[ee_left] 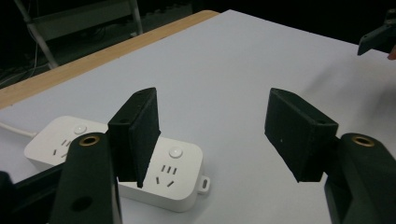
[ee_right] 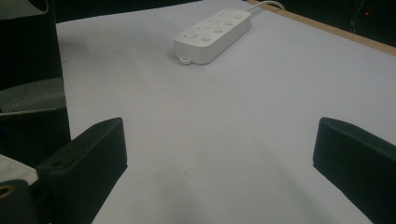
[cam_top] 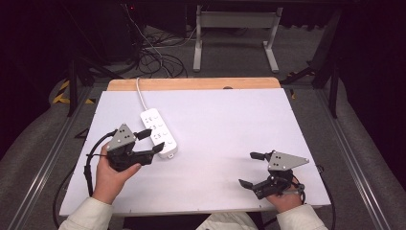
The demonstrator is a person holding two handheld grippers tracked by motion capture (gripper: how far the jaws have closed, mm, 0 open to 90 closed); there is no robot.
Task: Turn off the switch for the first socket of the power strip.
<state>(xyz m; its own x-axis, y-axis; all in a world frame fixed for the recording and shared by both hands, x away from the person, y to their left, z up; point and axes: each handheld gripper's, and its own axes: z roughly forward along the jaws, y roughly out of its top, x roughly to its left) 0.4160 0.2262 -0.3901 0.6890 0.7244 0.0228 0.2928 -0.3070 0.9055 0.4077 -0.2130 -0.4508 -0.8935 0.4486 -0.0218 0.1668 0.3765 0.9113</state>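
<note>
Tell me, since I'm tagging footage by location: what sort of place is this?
Probably a lab or recording workspace: a white-topped table holding one power strip, loose cables on the floor, dark surroundings.

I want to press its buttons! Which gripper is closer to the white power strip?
Left. The left gripper is open right at the power strip, next to its near end. The right gripper is open too, far off across the table.

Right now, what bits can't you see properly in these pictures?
- Power strip: in the left gripper view, a jaw of the left hand-held gripper covers its middle sockets.
- White cord: its far end drops behind the table's back edge in the high view.
- Socket markings: too small in the right gripper view.
</note>
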